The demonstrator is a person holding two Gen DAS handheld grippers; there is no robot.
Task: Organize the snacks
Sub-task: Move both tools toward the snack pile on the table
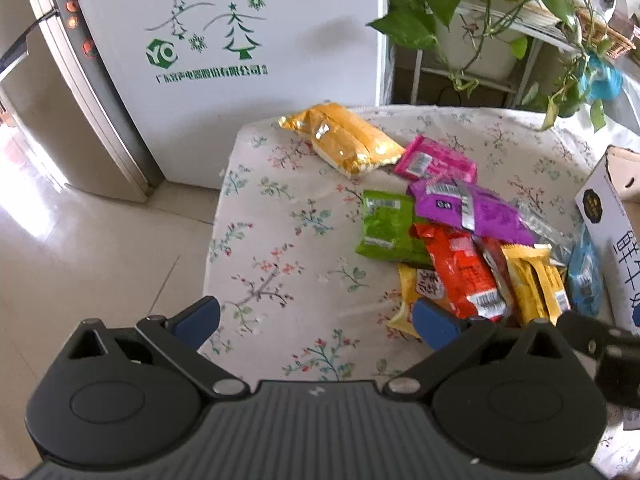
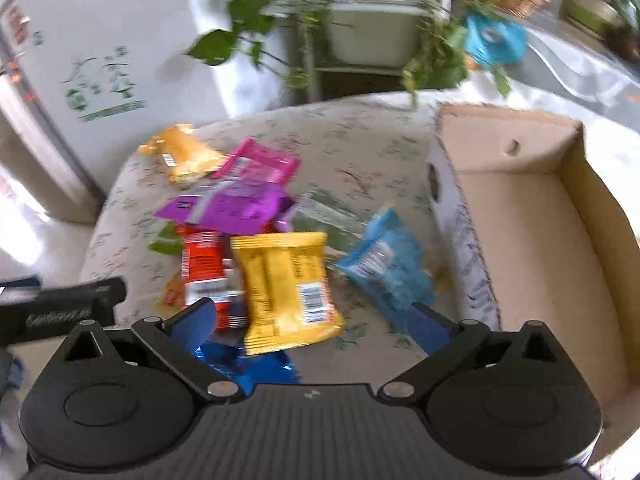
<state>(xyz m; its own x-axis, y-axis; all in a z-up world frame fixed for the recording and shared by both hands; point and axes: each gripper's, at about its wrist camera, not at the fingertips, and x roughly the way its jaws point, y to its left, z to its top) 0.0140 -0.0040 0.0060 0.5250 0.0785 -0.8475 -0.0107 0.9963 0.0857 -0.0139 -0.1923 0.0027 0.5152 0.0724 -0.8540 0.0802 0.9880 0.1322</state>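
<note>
Your right gripper [image 2: 314,322] stood open, holding nothing; a yellow packet [image 2: 286,288] lay between its fingers, a dark blue packet [image 2: 248,364] just below it. Ahead-right: light blue packet [image 2: 386,268], then the empty cardboard box [image 2: 448,200]. Your left gripper [image 1: 316,318] was open over floral cloth [image 1: 288,240]; the red packet [image 1: 460,276] touched its right finger; farther off: green packet [image 1: 386,226], purple packet [image 1: 472,208], pink packet [image 1: 436,160], gold pack [image 1: 344,138]

Glossy foil-like snack packets [image 1: 448,236] on matt floral cloth [image 1: 288,240]; raw corrugated cardboard box [image 2: 532,216] (printed white outside); shiny floor tiles [image 1: 80,248].
</note>
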